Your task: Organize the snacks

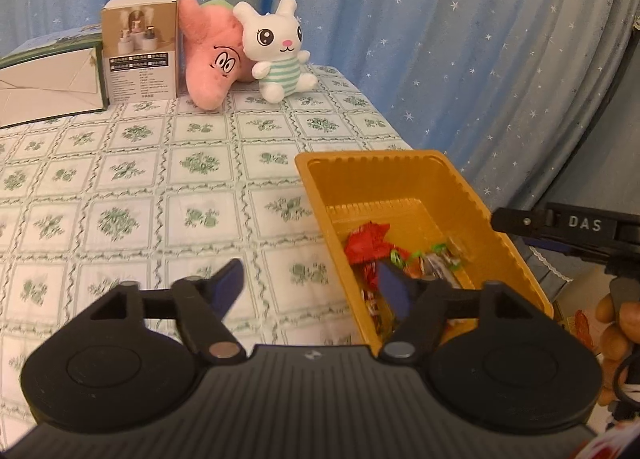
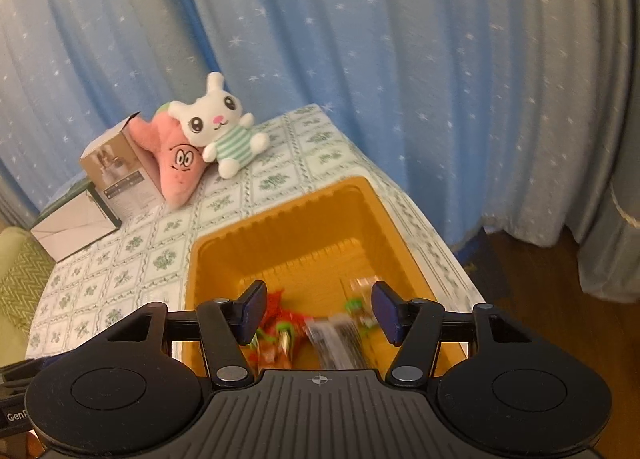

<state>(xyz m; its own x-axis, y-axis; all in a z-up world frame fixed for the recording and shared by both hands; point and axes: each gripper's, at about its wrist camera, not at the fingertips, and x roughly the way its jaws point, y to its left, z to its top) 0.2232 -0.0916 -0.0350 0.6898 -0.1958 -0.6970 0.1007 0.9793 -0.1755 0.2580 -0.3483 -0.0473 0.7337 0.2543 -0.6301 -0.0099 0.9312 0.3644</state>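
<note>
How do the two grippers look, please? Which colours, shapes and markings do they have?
Both the left gripper and the right gripper are black, with a ribbed body, two round discs, silver pivots and dark blue pads. The side of the right one reads "DAS".

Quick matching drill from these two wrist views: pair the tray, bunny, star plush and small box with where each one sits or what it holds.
1. tray
2. bunny
3. star plush
4. small box

A. leans between the box and the bunny
B. holds wrapped snacks
C. stands by the flat carton
D. sits nearest the curtain

Pairs: 1-B, 2-D, 3-A, 4-C
</note>
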